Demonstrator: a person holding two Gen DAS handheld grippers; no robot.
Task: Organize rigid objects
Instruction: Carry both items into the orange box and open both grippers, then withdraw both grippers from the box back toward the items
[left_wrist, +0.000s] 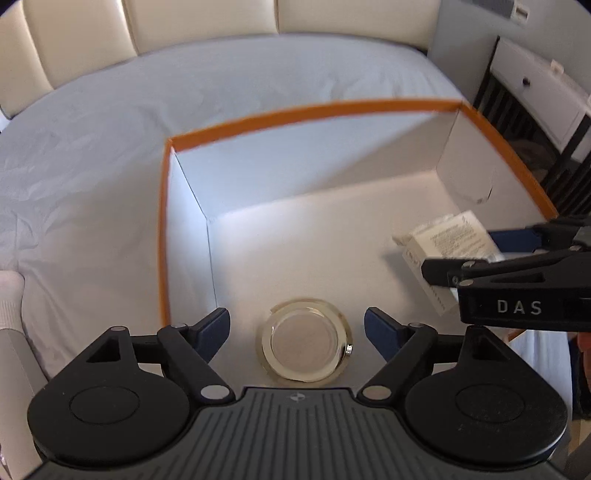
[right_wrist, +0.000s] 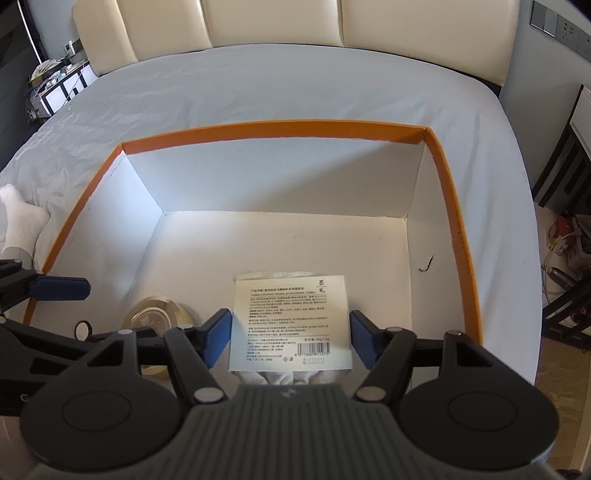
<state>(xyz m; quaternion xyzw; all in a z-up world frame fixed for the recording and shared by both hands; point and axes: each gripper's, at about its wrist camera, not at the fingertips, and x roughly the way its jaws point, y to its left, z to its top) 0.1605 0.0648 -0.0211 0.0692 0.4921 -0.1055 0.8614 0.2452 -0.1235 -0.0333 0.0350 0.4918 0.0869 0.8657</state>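
Nearest, our left gripper (left_wrist: 297, 334) stood wide open over the round gold-rimmed glass dish (left_wrist: 306, 343). Beyond, our right gripper (right_wrist: 290, 338) bracketed, unclamped, the white printed carton (right_wrist: 290, 321) inside the orange-rimmed white box (right_wrist: 273, 133); we judged a straight withdrawal best.

A: The round lid (left_wrist: 306, 345) looked like glossy metal with a shiny rim, and the box (right_wrist: 273, 134) was matt white card with an orange edge.
B: The small carton (right_wrist: 290, 323) was smooth printed paper; the bed sheet (right_wrist: 258, 88) was soft, creased cloth
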